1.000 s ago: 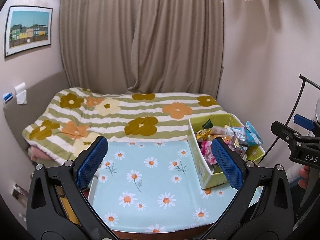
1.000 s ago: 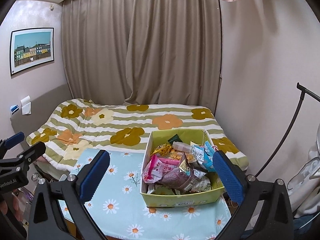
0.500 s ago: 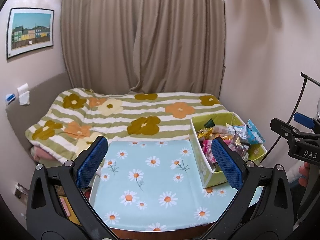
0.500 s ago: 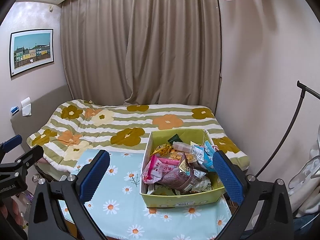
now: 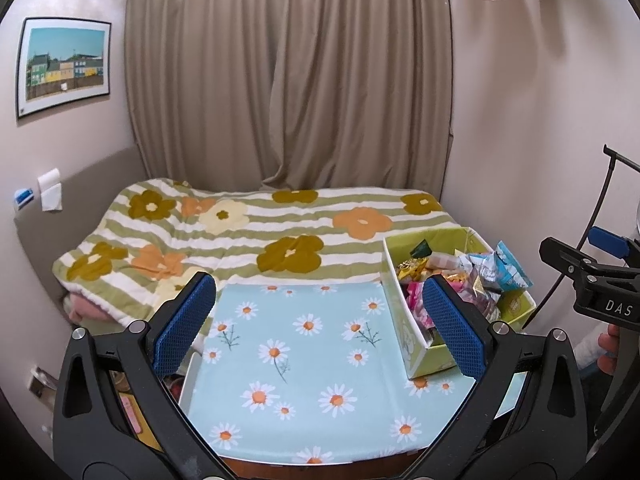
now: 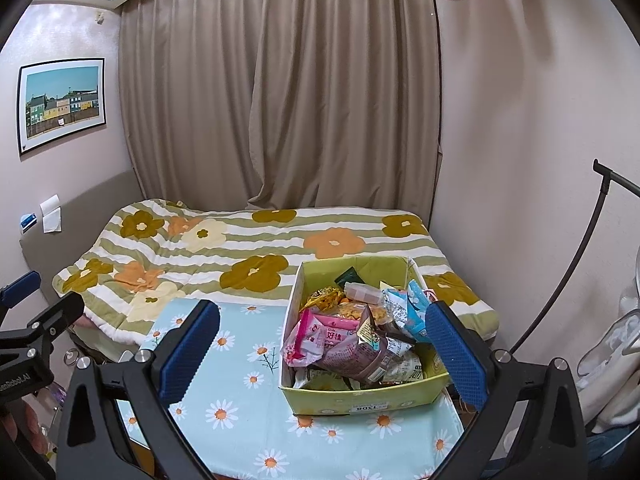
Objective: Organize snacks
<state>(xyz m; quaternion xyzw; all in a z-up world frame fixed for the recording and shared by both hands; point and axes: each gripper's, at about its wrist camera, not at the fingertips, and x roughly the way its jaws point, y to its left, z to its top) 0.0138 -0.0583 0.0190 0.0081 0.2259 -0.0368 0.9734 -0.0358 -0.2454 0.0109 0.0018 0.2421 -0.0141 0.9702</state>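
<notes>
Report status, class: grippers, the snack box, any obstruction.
Left gripper open, empty. Right gripper open, empty. Snack box full, on the daisy cloth. Nothing in the way.

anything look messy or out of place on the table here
Only the yellow-green box: snack packets are heaped loosely inside, and a blue-and-white packet pokes above its far rim. Nothing has spilled onto the daisy tablecloth. Both hand-held grippers, left and right, are open and empty.

A flowered striped blanket (image 5: 248, 236) covers the bed before beige curtains (image 5: 288, 76), beside a framed picture (image 5: 64, 64).
</notes>
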